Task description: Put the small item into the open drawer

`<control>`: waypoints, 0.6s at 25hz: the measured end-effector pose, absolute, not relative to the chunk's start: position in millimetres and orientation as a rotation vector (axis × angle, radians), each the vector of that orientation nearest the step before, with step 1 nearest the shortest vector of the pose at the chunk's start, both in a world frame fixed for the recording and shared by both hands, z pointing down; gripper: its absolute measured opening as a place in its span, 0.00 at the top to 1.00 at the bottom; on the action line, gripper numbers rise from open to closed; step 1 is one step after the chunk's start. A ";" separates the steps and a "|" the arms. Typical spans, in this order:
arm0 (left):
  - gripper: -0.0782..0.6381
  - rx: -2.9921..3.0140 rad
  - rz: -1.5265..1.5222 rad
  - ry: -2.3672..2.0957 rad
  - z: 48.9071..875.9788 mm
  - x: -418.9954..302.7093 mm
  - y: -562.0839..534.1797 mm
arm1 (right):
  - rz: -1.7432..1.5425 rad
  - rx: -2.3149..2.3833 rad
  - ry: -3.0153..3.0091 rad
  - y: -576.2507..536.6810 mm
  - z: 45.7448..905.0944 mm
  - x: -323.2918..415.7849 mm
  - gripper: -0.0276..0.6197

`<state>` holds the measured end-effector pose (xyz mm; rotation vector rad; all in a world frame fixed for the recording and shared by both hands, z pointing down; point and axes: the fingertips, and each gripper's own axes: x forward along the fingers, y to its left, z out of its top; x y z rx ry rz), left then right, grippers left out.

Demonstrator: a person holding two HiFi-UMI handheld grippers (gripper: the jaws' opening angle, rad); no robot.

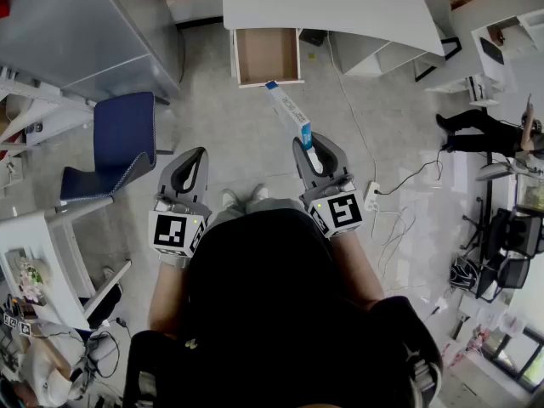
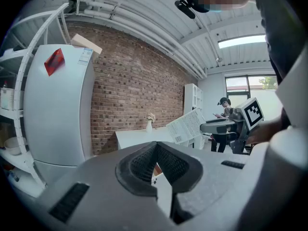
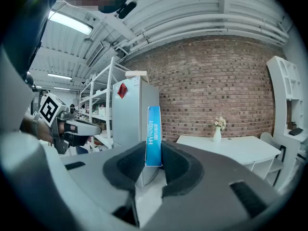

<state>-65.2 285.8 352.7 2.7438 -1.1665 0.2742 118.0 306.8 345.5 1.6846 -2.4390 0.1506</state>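
A long white box with a blue end (image 1: 289, 109) is clamped at its near end in my right gripper (image 1: 308, 143) and points forward toward the open drawer (image 1: 268, 53). The drawer, brown inside and bare, is pulled out from under the white desk (image 1: 331, 2) straight ahead. In the right gripper view the box (image 3: 153, 134) stands upright, pressed between the two pads of the gripper (image 3: 154, 154). My left gripper (image 1: 201, 153) hovers level with it on the left, its jaws shut with nothing in them (image 2: 156, 150). Seen from the left gripper, the box (image 2: 185, 125) sticks out of the right gripper (image 2: 226, 126).
A blue chair (image 1: 119, 147) stands on the floor at the left, below a grey cabinet (image 1: 76, 24). A power strip with cables (image 1: 371, 195) lies on the floor to the right. A person (image 1: 476, 130) stands far right near white shelves (image 1: 501, 41).
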 end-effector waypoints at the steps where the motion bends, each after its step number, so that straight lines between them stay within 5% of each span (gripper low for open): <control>1: 0.89 2.739 0.274 -1.160 353.8 -64.0 286.4 | 0.154 1.683 -2.442 307.1 346.8 118.1 0.81; 15: 0.89 2.704 0.381 -1.177 368.3 -19.0 296.2 | 0.230 1.679 -2.498 306.0 364.6 166.5 0.81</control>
